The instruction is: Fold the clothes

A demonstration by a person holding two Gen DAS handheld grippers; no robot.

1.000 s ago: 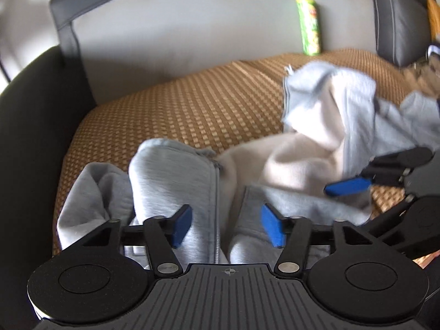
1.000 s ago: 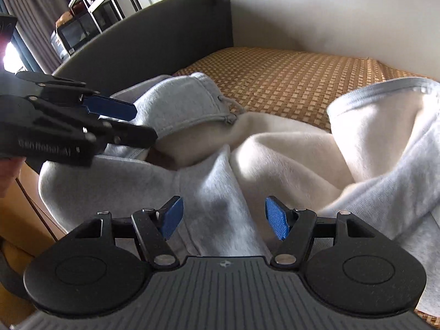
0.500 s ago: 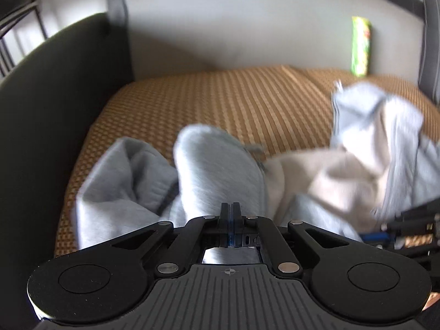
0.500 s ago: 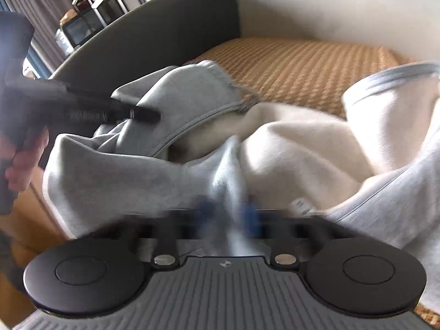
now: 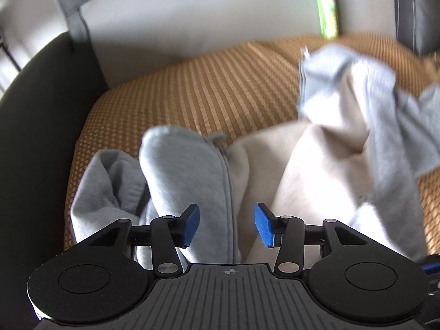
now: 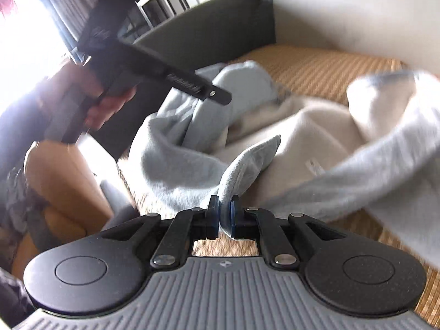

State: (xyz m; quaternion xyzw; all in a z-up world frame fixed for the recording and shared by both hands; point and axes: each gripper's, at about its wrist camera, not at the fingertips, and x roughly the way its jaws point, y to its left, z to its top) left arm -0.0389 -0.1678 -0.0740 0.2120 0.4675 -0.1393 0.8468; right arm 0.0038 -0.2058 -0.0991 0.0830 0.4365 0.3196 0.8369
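Right gripper [image 6: 225, 216] is seen pressed together on a corner of the grey hoodie [image 6: 176, 165], which lies crumpled on the woven sofa seat [image 5: 209, 88], cream lining up. Left gripper [image 5: 227, 224] is spread wide, nothing held, w/ the zipper edge [image 5: 228, 181] between its blue pads [image 5: 191, 224]. For a clean fold, that edge should prob. be pinched first, then both corners lifted together & pulled taut so the fabric is flattened before it's laid over.
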